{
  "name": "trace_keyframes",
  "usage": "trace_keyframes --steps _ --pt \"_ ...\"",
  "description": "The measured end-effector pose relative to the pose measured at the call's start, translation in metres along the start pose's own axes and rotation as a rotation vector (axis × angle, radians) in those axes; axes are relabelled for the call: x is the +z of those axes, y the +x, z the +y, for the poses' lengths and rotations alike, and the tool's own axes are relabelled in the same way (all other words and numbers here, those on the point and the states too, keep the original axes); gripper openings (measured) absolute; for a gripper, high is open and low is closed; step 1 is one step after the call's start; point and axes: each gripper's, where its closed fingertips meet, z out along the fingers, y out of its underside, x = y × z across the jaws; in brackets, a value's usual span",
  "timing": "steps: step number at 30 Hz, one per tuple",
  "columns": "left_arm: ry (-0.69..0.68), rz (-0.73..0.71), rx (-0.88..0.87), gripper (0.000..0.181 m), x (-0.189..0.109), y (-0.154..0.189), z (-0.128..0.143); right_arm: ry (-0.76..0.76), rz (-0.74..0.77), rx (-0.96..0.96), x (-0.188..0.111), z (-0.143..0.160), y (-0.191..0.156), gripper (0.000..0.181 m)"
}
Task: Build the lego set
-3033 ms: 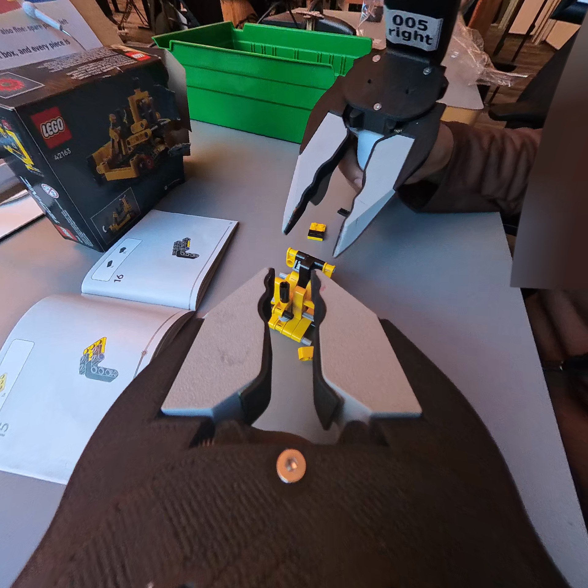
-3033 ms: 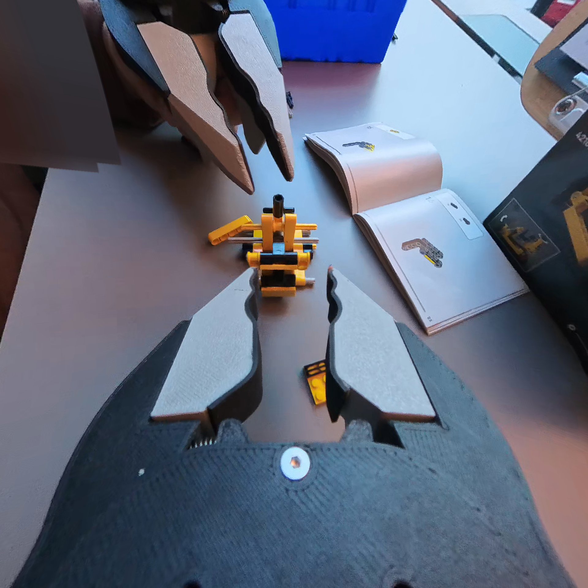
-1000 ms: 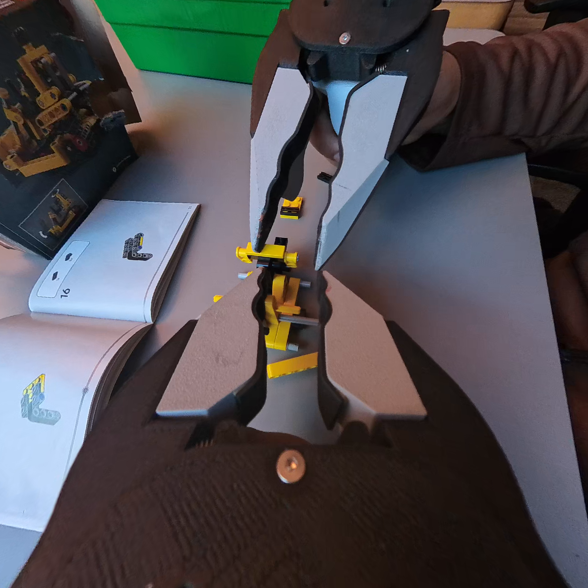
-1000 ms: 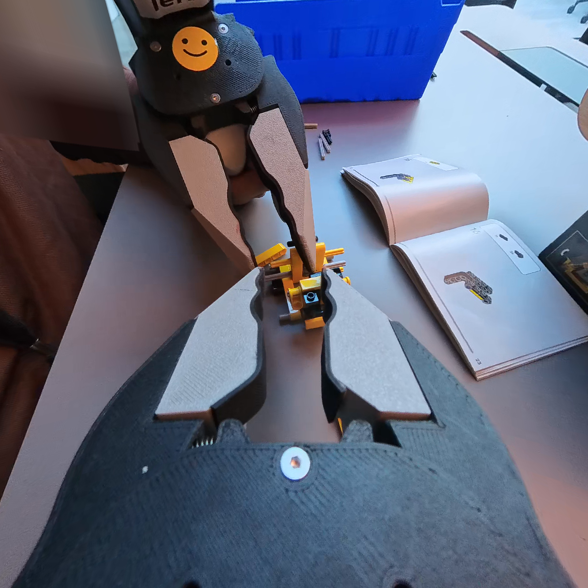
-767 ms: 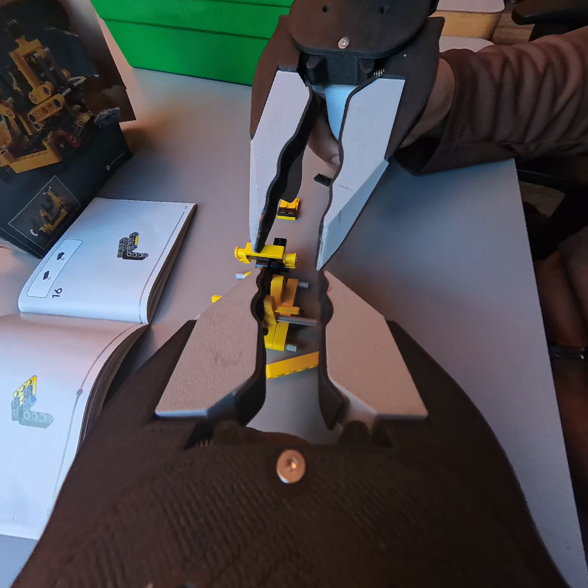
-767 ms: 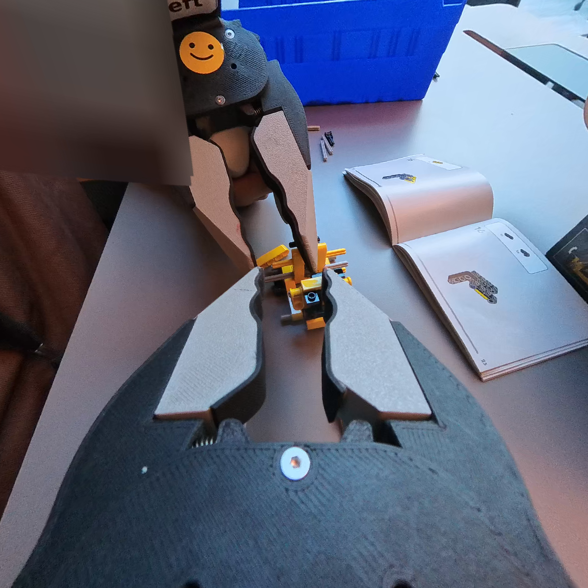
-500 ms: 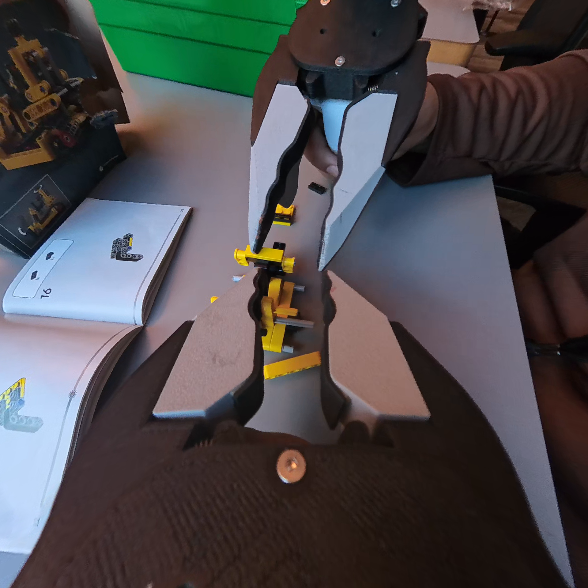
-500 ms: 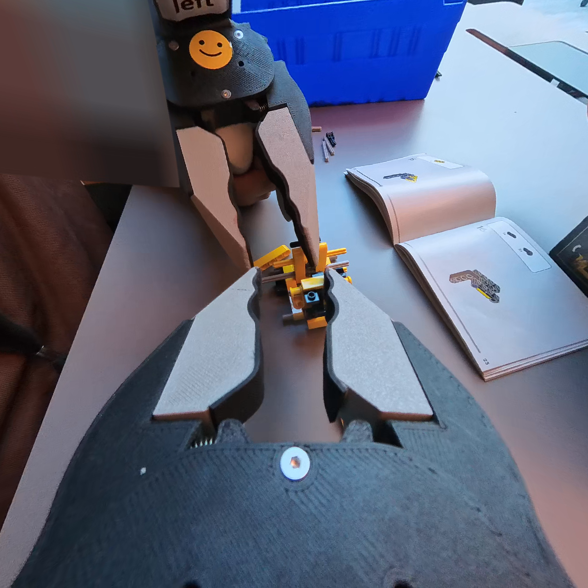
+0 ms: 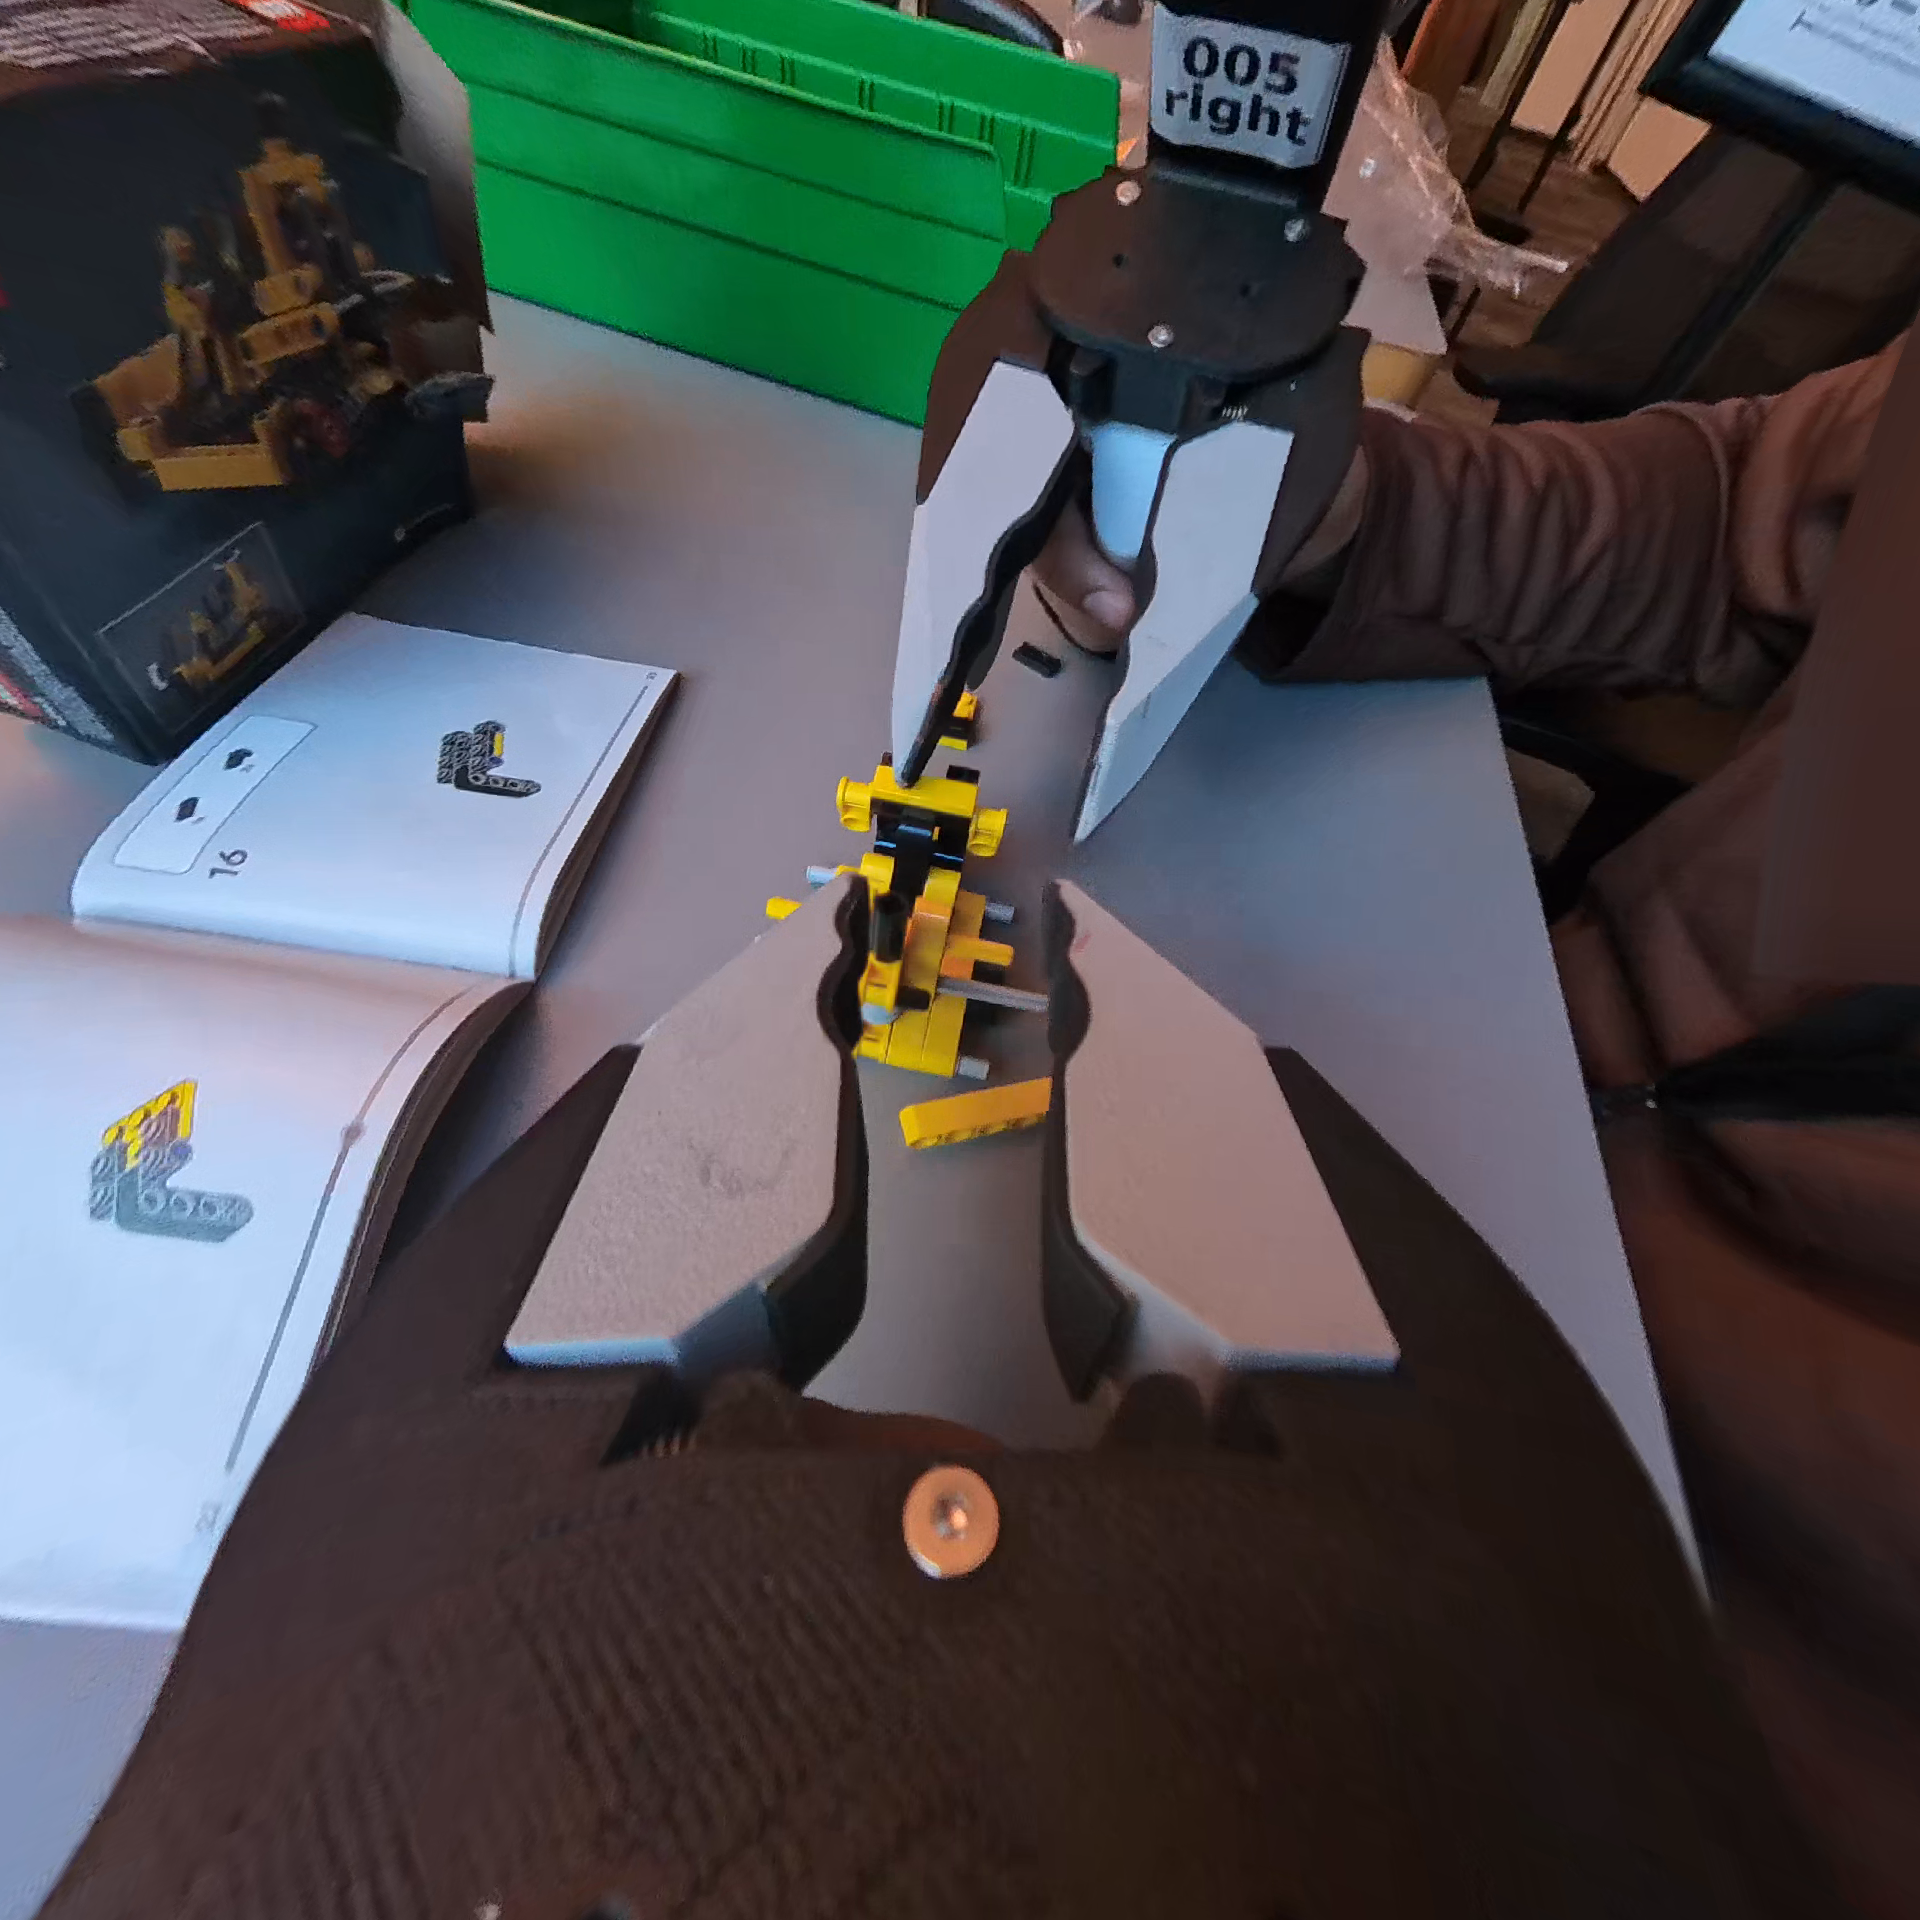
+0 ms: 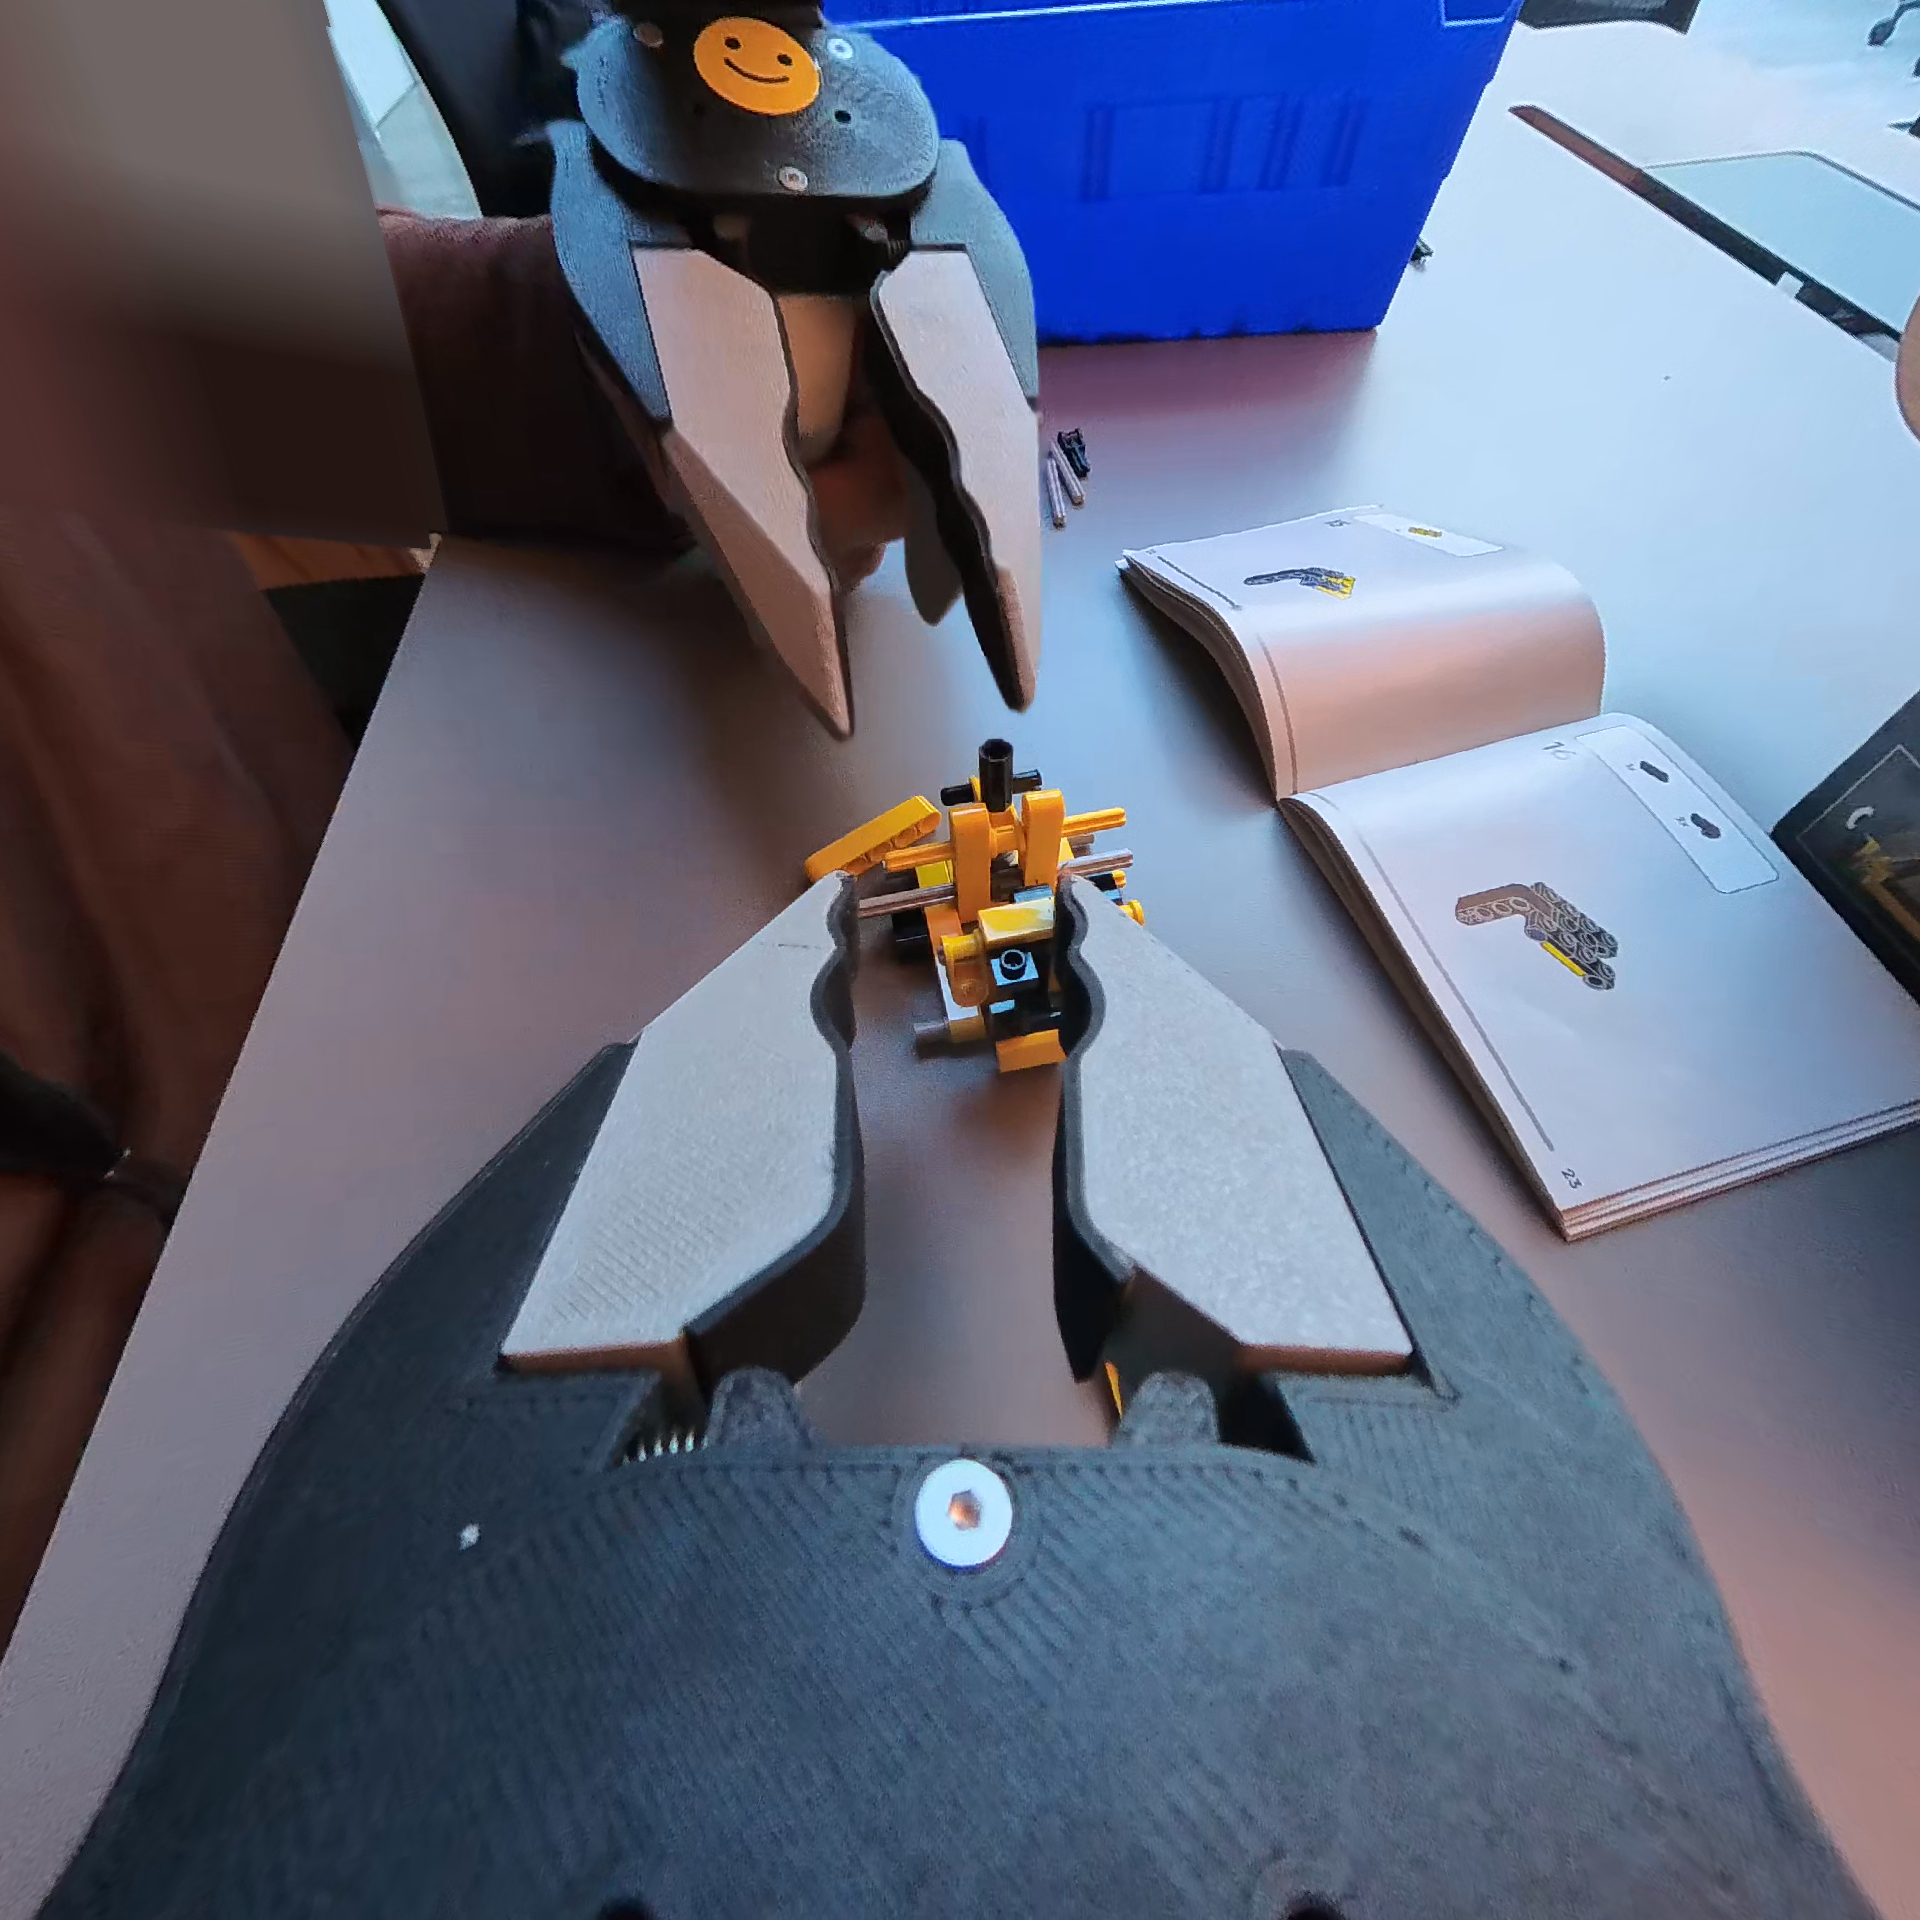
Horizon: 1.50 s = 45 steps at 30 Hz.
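Step in hand: a mid-build check or re-grip of the half-built yellow and black Lego model (image 10: 992, 914), by my judgement. Neither tool carries a loose piece.

Model: it stands on the grey table (image 9: 1278, 935), a black pin upright at its top, grey axles sticking out sideways.

Right gripper (image 10: 956, 914): jaws parted to a medium gap, set down around the near end of the model. The inner edge of one finger (image 10: 1075, 935) looks to be touching the model's side; the other finger stands apart from it. It brackets the model but does not clamp it. In the left wrist view one tip rests at the yellow cross-piece on the model's far end.

Left gripper (image 9: 945, 935): jaws parted about as far, with nothing between them. In the right wrist view its tips hang above and just behind the model, clear of the black pin. From its own camera the model only appears between the fingers.

Loose parts: a yellow beam (image 9: 977, 1112) lies on the table just beside the model, on the left gripper's side. A small yellow and black piece (image 9: 961, 717) lies beyond the model, under the right gripper.

Instruction booklet (image 10: 1538, 894): open flat to one side, showing an angled grey beam step.

Next move: probably closing the right jaws to steady the model, then having the left gripper pick up the yellow beam. The beam lies flat, so the tips must get under or around its thin edges.

Risk: the model is narrow and tall, so a one-sided push could tip it.
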Motion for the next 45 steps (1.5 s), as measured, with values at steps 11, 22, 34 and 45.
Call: trace_keyframes --steps 11,22,34,45 --pt "0.021 0.004 -0.03 0.027 -0.011 0.006 0.003 -0.011 0.01 -0.045 0.001 0.001 -0.001 0.035" --pt "0.042 -0.082 -0.058 0.023 -0.01 -0.009 -0.002 -0.002 -0.004 -0.025 0.001 0.0 0.001 0.033" --pt "0.032 -0.077 -0.033 0.02 0.001 -0.004 -0.003 -0.01 0.016 -0.053 0.001 0.001 0.0 0.035" --pt "-0.021 -0.144 0.094 0.019 0.011 -0.01 -0.002 -0.028 0.035 -0.12 0.002 0.003 -0.001 0.039"
